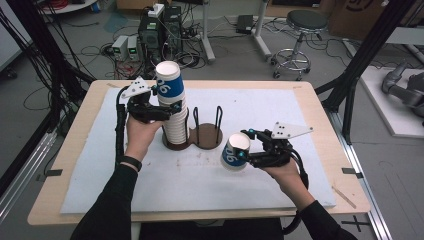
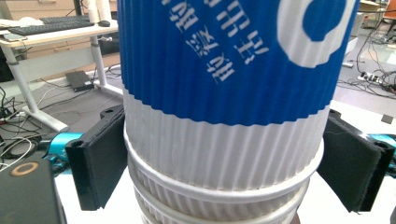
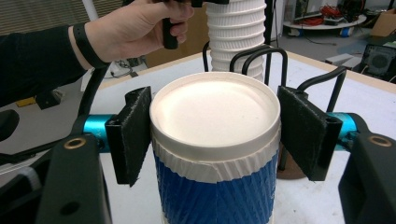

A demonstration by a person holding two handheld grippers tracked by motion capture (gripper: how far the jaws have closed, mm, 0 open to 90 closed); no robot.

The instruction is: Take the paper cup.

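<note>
Gripping one cup (image 1: 235, 151), the right tool (image 1: 243, 145); the left tool (image 1: 167, 108) clamps one stack (image 1: 172, 107).

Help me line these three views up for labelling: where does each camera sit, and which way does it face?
High view: above the person's side, looking forward and down on the table; both forearms, left gripper, right gripper.
Left gripper view: rides on the left gripper, facing the stack of cups between its jaws.
Right gripper view: rides on the right gripper, facing the upside-down cup it clamps; left hand beyond.
Shared: all three show the stack; the high and right gripper views also show the brown holder.
</note>
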